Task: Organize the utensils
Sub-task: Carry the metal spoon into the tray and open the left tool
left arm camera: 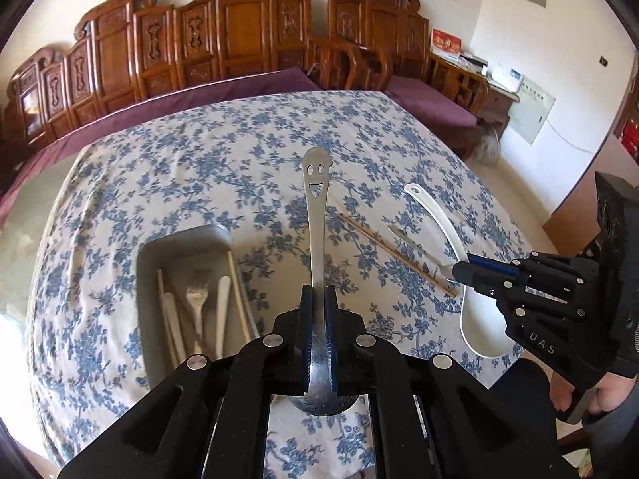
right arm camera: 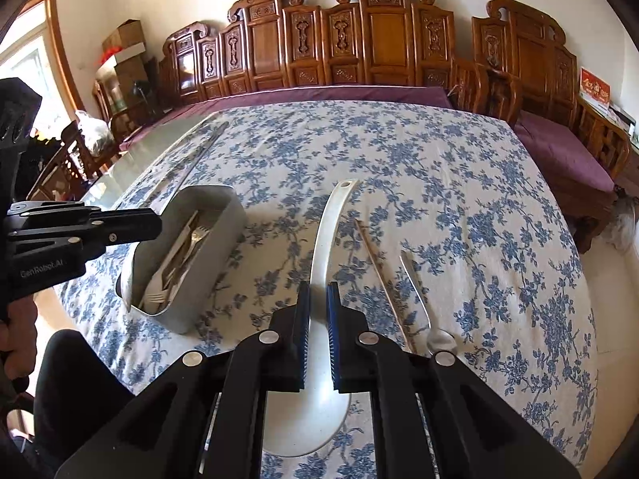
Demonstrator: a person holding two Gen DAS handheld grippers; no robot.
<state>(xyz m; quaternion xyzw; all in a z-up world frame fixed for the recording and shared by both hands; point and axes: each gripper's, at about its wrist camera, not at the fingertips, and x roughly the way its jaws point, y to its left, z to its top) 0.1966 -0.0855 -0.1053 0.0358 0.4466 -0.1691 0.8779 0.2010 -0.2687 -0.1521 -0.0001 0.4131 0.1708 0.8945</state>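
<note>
The left gripper (left arm camera: 318,299) is pinching a metal spoon (left arm camera: 317,215) just above its bowl, and the handle with a smiling face cut into it points up and away over the table (left arm camera: 247,139). The spoon is held in the air, to the right of the grey tray (left arm camera: 179,247). In this tray there are already a fork (left arm camera: 196,299), a white spoon (left arm camera: 223,311) and pale chopsticks (left arm camera: 239,299), all lying along its length.

The right gripper (right arm camera: 318,311) has its jaws spread on either side of the white ladle (right arm camera: 325,231) (a big one with a hole at the handle end), which lies on the flowered cloth; I cannot tell if the pads touch it. Just to the right of the ladle lie one wooden chopstick (right arm camera: 379,275) and a small metal spoon (right arm camera: 419,291), near each other but apart.
</note>
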